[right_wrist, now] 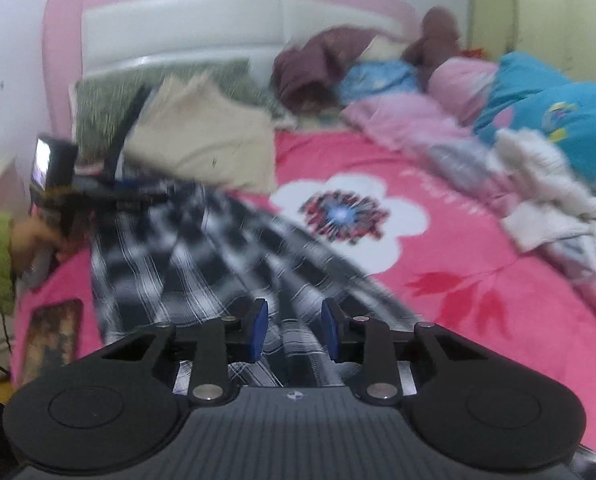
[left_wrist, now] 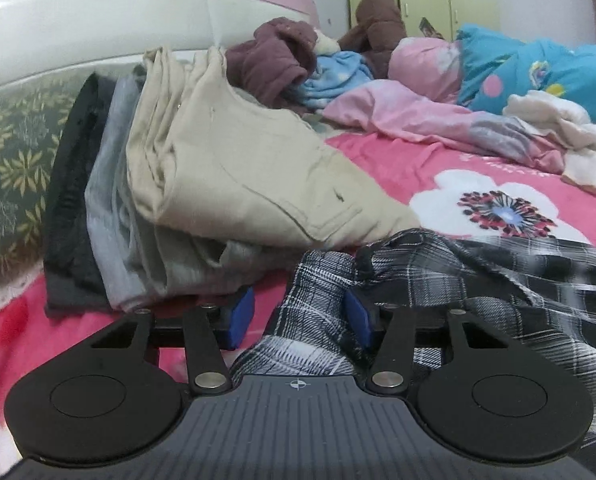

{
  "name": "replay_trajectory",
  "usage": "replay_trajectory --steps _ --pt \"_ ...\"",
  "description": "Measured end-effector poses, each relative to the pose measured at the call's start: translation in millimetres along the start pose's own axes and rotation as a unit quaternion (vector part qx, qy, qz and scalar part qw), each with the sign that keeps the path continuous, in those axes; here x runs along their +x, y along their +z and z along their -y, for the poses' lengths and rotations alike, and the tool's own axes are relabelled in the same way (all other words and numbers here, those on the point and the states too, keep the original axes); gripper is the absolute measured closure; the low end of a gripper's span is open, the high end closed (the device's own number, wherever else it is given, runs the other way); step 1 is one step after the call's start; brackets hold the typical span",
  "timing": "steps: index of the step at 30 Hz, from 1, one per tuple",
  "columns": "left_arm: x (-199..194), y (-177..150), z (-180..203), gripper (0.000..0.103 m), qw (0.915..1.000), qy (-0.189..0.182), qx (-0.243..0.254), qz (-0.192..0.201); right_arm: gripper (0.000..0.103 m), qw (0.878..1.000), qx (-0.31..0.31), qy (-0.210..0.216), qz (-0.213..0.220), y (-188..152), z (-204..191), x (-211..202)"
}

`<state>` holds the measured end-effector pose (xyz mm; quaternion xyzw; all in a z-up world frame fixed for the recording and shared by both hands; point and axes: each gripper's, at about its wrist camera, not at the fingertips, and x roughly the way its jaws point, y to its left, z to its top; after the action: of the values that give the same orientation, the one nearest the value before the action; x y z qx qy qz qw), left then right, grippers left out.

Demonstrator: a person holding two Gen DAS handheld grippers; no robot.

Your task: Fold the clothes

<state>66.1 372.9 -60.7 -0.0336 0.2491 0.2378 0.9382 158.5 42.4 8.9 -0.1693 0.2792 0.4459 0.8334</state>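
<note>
1. Bedroom scene: pink floral bedspread (left_wrist: 378, 160) serves as work area; white and pink headboard (left_wrist: 98, 12) behind. Finished stack of folded clothes (left_wrist: 202, 184) (beige on top, grey and dark below) sits at 10 o'clock in the left wrist view.
2. Plaid shirt (right_wrist: 202, 256), black and white, lies on the bed. Long axis in the right wrist view runs from 6 o'clock up toward 10 o'clock, where the far end meets the left tongs (right_wrist: 138, 200).
3. Left tongs (left_wrist: 298, 316): jaws apart, a bunched fold of plaid between them. Right pad (left_wrist: 356, 316) touches cloth; left pad (left_wrist: 238, 316) stands clear. Not clenched, by the look of it.
4. Right tongs (right_wrist: 292, 328): jaws parted over the near end of the shirt, cloth showing between the pads; contact cannot be told through the blur.
5. Judgement: each hand sits at one end of the shirt; the fold turns on bringing the ends together along that axis.
6. Unfolded heap (left_wrist: 558, 128) waits at 2 o'clock.
</note>
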Motion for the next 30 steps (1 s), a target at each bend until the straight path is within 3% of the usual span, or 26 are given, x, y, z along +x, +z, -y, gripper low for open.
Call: replay_trajectory --steps 7,10,18,30 --pt "3.2 -5.0 -7.5 0.049 0.9998 -0.009 -0.02 -0.001 0.072 0.999 -0.015 0.018 -0.046 -0.5 0.1 74.5" --pt "4.3 -5.5 -11.1 0.049 0.9994 -0.016 -0.031 -0.001 0.103 0.999 -0.004 0.025 -0.048 -0.5 5.7 82.2" --pt "4.4 -5.5 -11.5 0.049 0.9993 -0.017 -0.033 0.0 0.103 1.0 0.018 -0.008 0.008 24.5 21.2 61.3" --pt "2.4 -4.2 -6.6 0.049 0.9999 -0.004 -0.016 0.004 0.103 0.999 0.034 -0.04 0.007 39.6 45.6 98.7"
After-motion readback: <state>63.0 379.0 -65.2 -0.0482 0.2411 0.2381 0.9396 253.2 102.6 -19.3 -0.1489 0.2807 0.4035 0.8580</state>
